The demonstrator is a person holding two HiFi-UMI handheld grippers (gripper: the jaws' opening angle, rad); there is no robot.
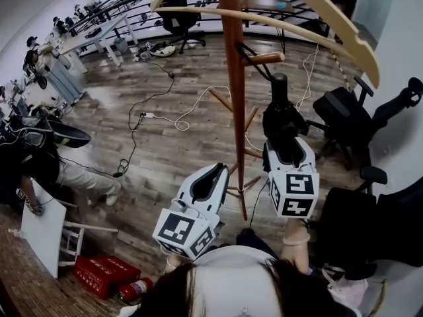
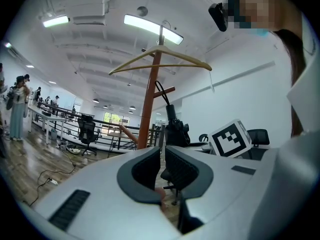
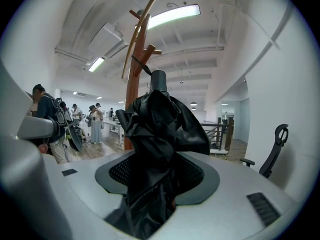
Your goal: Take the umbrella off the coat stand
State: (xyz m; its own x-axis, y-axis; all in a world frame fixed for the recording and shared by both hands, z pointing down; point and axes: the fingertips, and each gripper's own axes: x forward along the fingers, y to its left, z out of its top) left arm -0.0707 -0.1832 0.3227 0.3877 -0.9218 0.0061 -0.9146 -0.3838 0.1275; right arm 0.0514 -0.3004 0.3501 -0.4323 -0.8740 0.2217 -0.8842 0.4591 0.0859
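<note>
The wooden coat stand (image 1: 232, 78) rises in the middle of the head view. A black folded umbrella (image 1: 282, 121) hangs beside its pole, handle end up, and its thin strap (image 1: 250, 53) runs up to a short peg (image 1: 266, 58). My right gripper (image 1: 285, 152) is shut on the umbrella's crumpled fabric (image 3: 160, 129), which fills the space between the jaws. My left gripper (image 1: 213, 177) is lower and to the left of the pole, jaws together with nothing held; in its own view the left gripper (image 2: 163, 156) points at the stand (image 2: 149, 104) and the umbrella (image 2: 175, 129).
A wooden hanger (image 1: 330, 18) lies across the top of the stand. Black office chairs (image 1: 344, 121) stand to the right. Cables (image 1: 142, 114) trail over the wood floor, a person (image 1: 39, 157) sits at the left, and a red box (image 1: 99, 273) lies at the lower left.
</note>
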